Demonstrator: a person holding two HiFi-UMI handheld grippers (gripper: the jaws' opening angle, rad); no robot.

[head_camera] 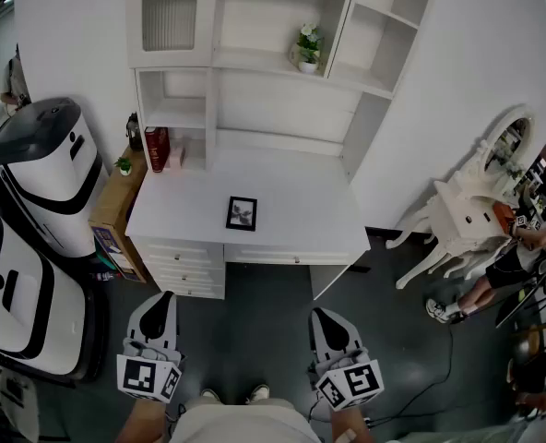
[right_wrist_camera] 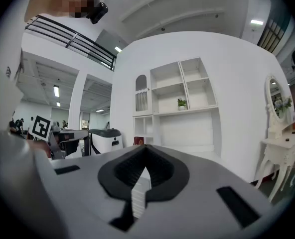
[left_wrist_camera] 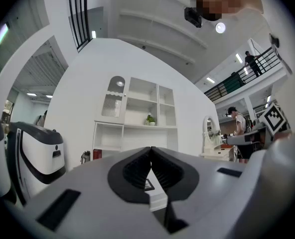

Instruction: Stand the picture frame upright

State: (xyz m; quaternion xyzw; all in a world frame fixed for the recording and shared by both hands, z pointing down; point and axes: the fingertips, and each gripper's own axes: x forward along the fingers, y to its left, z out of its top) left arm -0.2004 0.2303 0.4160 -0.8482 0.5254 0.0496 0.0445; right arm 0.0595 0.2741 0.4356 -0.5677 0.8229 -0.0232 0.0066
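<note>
Picture frame (head_camera: 242, 213), black-edged, lay flat on its back near the middle of the white desk (head_camera: 296, 197), well apart from both grippers. We held the left gripper (head_camera: 164, 299) and the right gripper (head_camera: 319, 316) low over the dark floor in front of the desk, each with its jaws pressed together and nothing between them.

We judged the task not yet begun, with the reach toward the desk as the step in hand. To do it well, we would part one gripper's jaws before arriving, come in low at the frame's near edge, pinch that thin edge and tip it up. The other gripper would steady the far side so the frame did not slide. Whether it had a rear stand we could not tell.

A red book (head_camera: 156, 149) stood at the desk's back left corner, a dark bottle (head_camera: 135, 132) just beside it, and a potted plant (head_camera: 308, 49) on a shelf above. A white-and-black machine (head_camera: 42, 173) and a cardboard box (head_camera: 116, 210) stood to the left, a white vanity table (head_camera: 467, 215) to the right. Nothing seemed to block the reach.
</note>
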